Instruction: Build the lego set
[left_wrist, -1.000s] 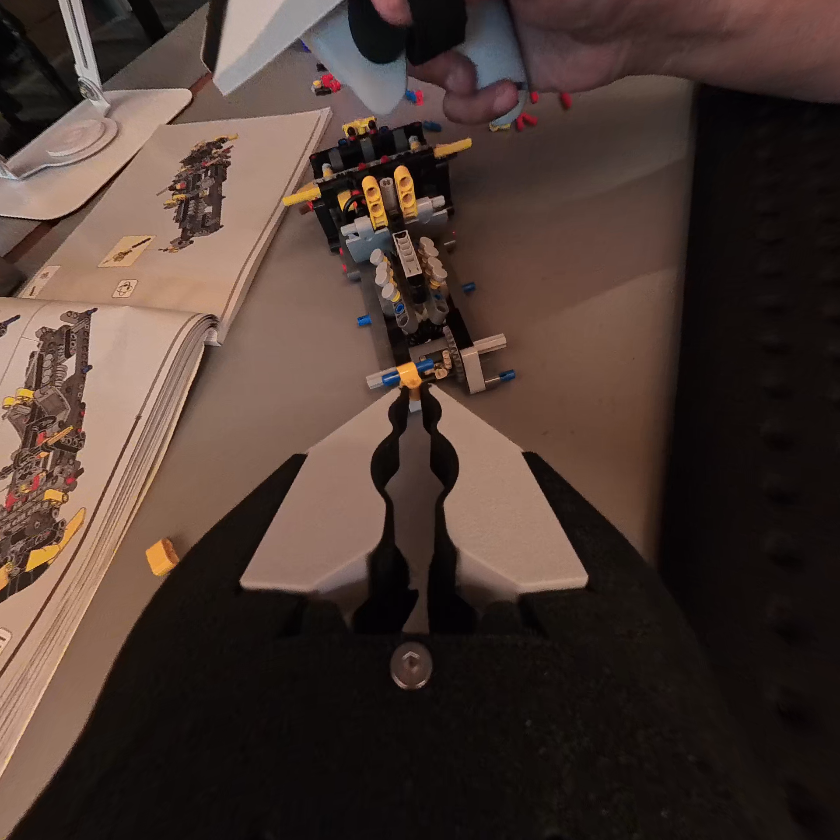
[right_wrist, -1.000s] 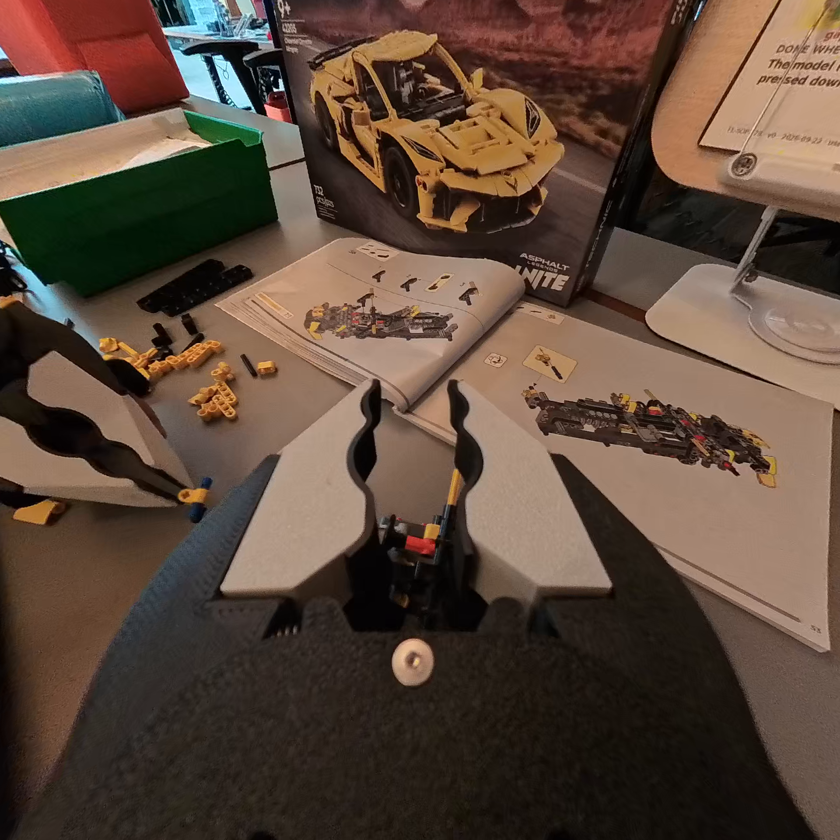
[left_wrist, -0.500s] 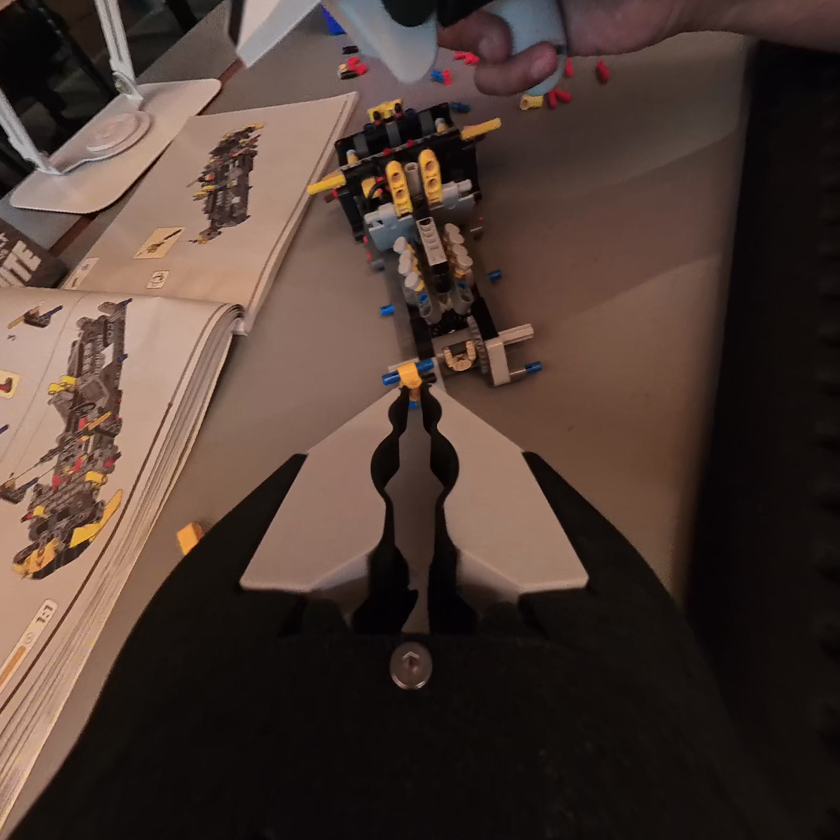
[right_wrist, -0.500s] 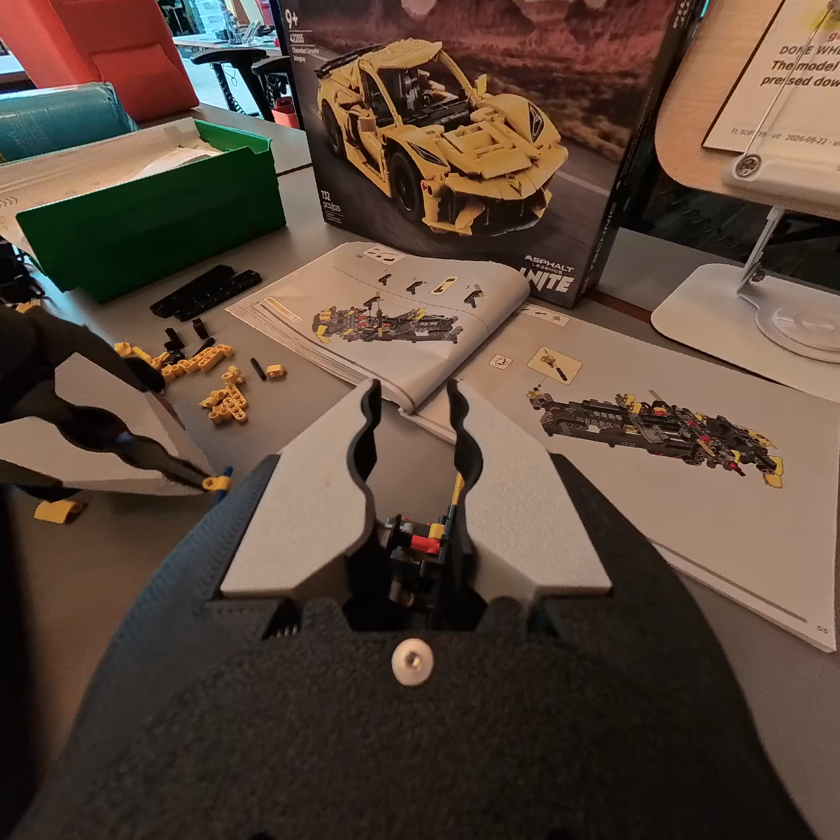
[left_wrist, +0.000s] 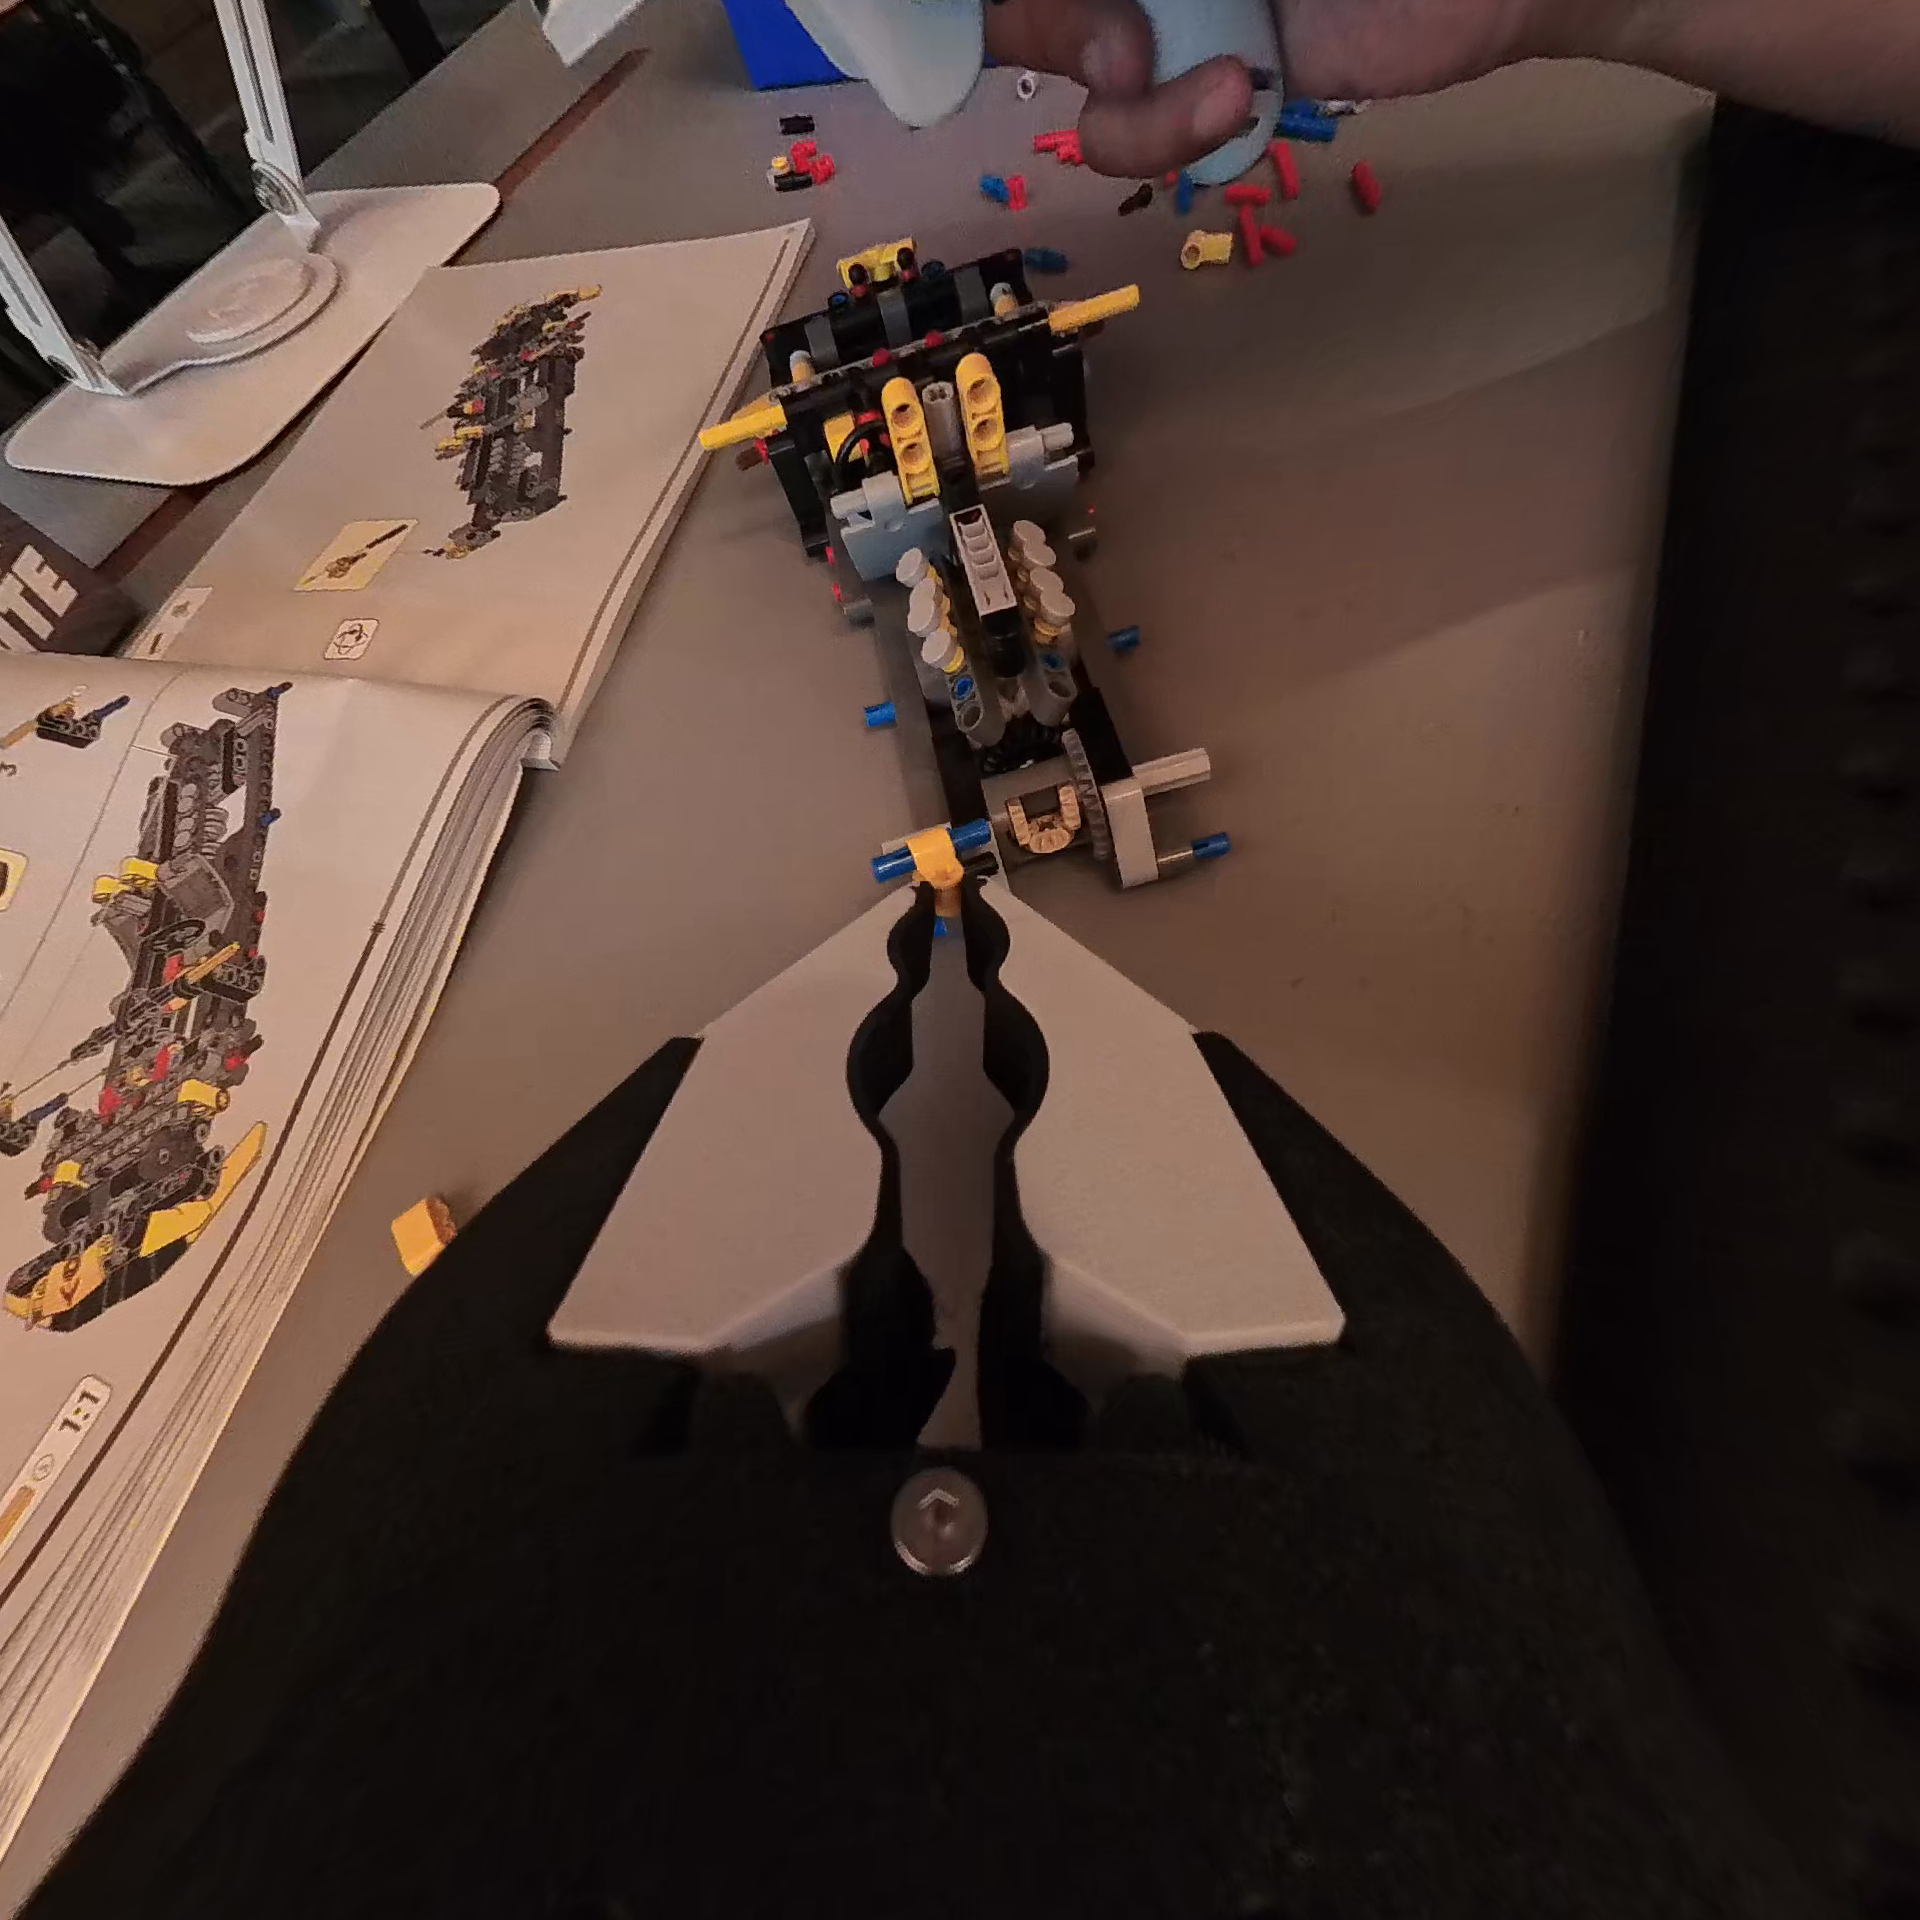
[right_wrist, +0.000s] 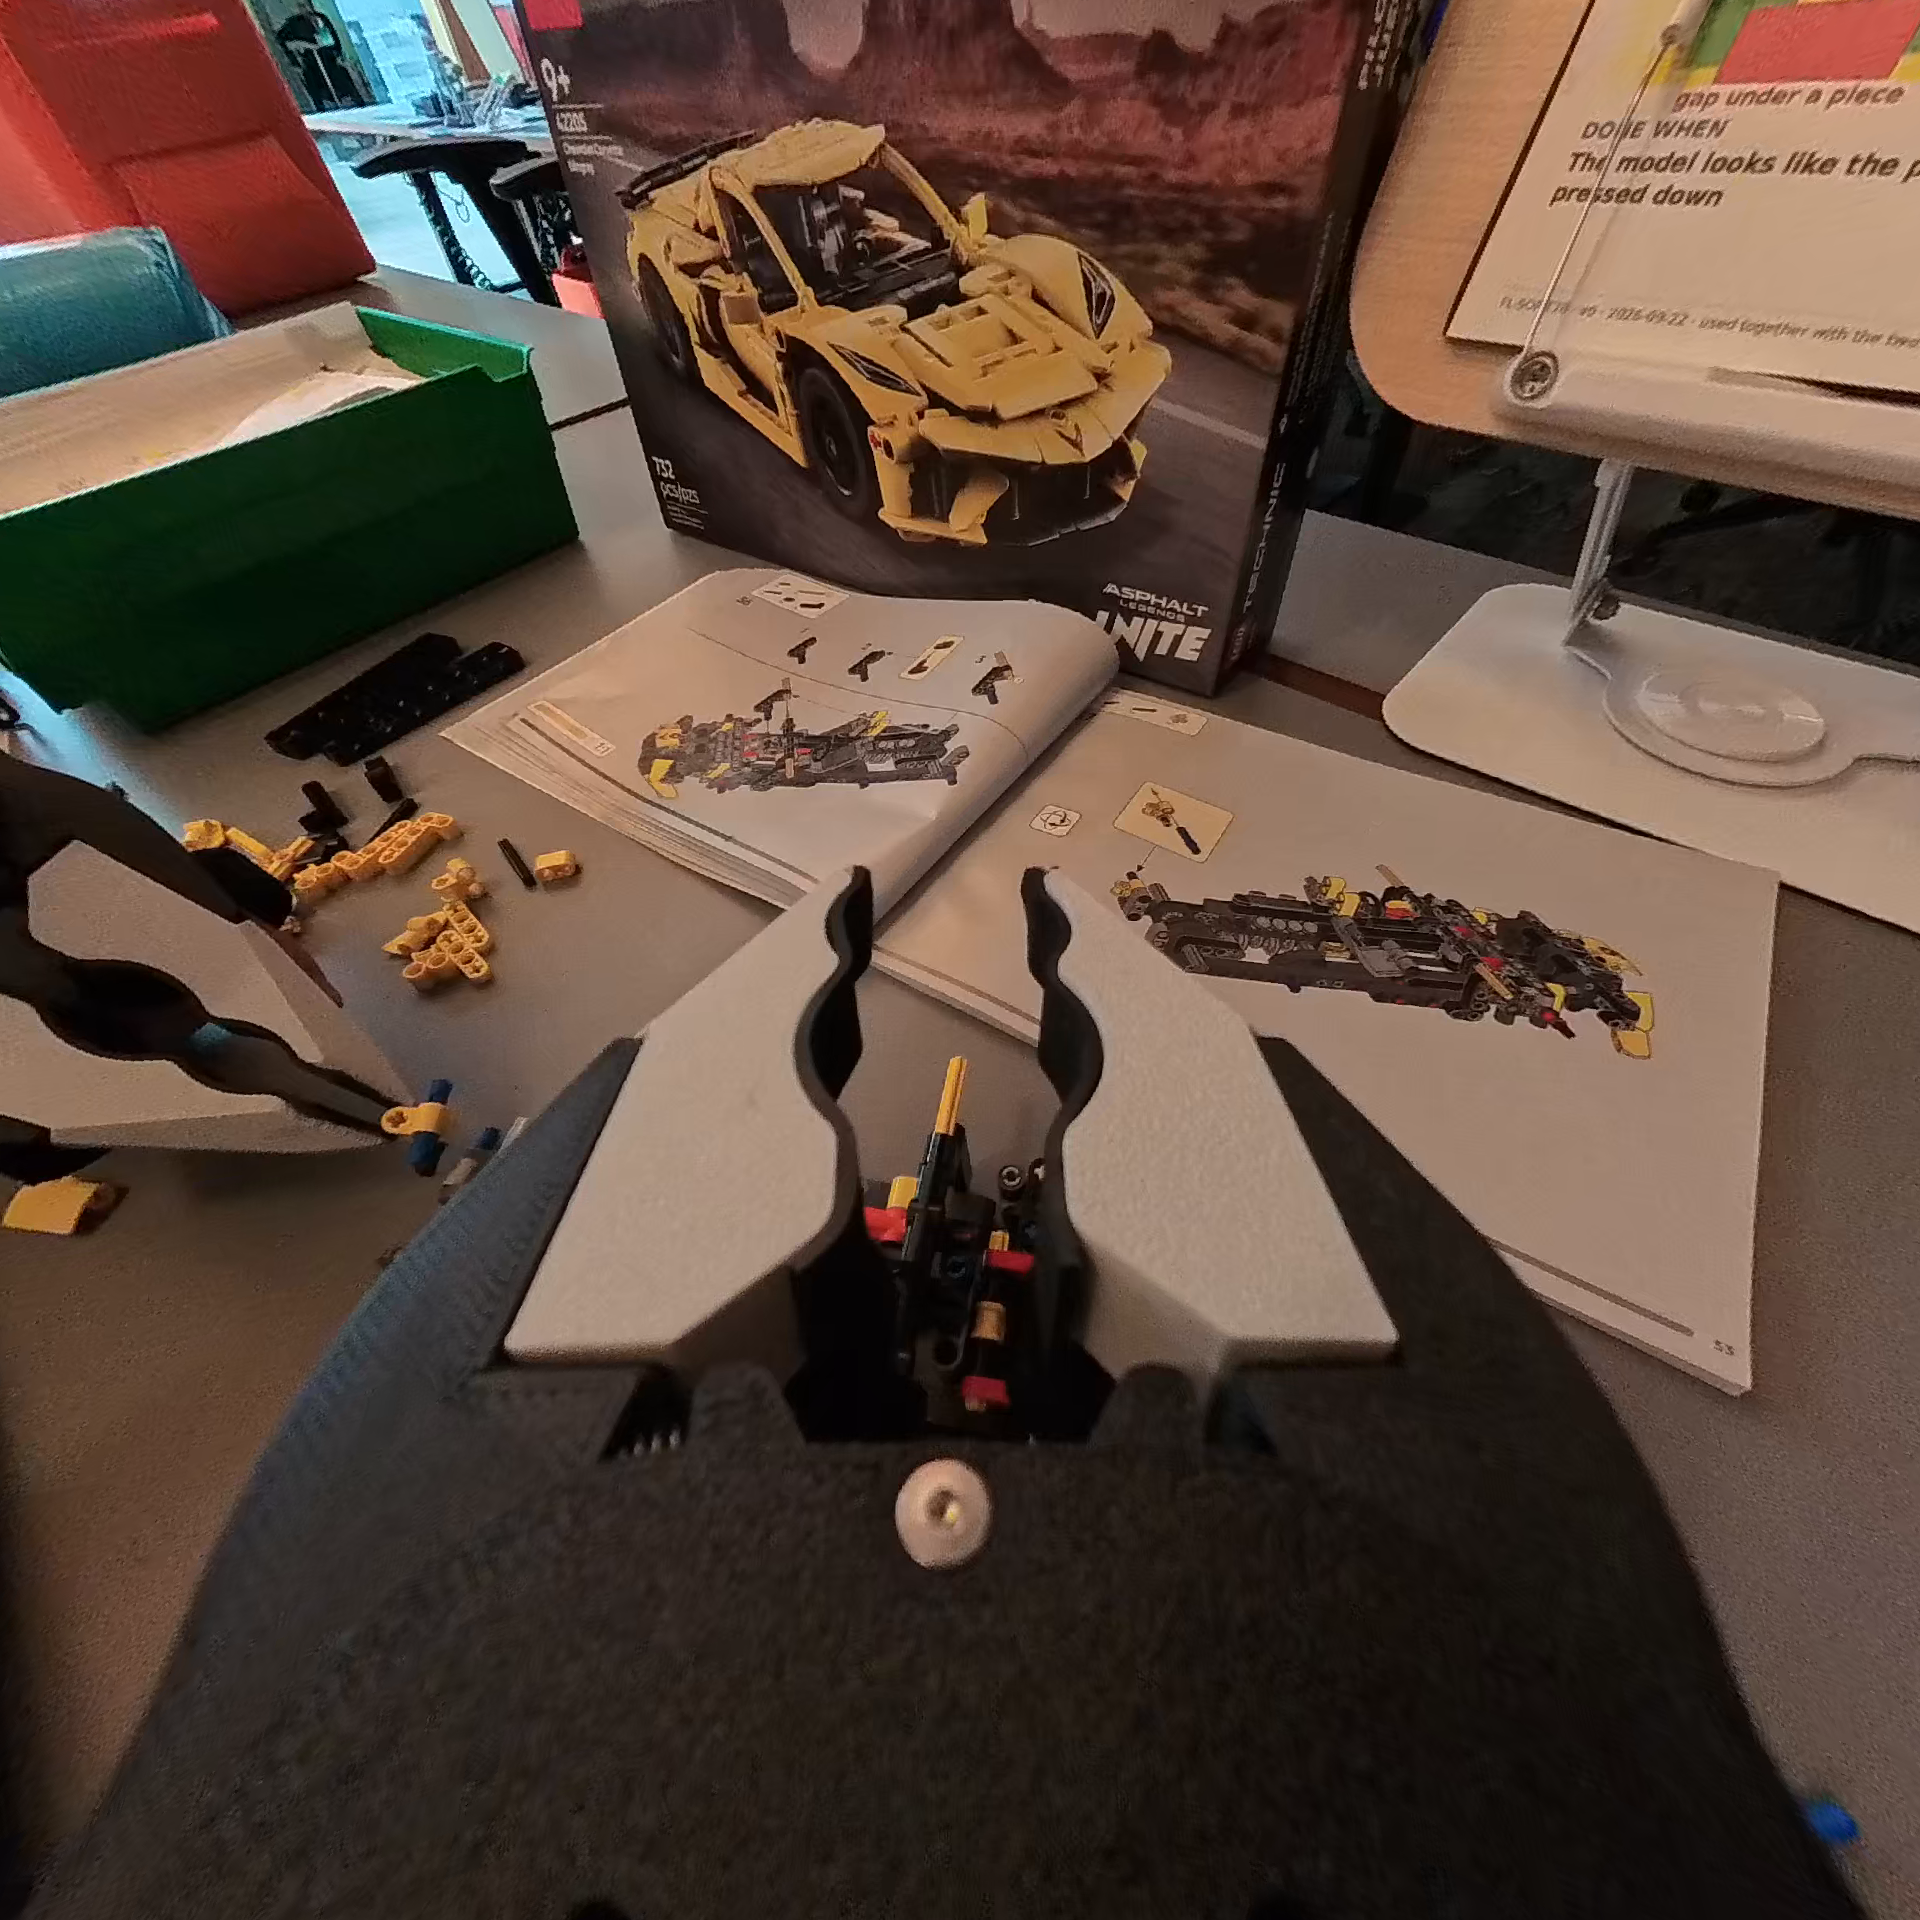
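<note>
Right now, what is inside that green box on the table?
The green box holds something white and flat, like paper or bags, showing above its rim. Its wall hides anything lower down.

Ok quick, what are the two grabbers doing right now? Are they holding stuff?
Left gripper: shut on the small yellow connector with blue pins.
Right gripper: fingertips apart; the black chassis sits deep between its fingers, apparently gripped there.

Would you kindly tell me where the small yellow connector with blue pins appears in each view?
Left wrist view: yellow connector just above centre, pinched at the left claw tips.
Right wrist view: same connector at left, mid-height, at that claw's tips.
Shared landmark: the open instruction booklet.
</note>
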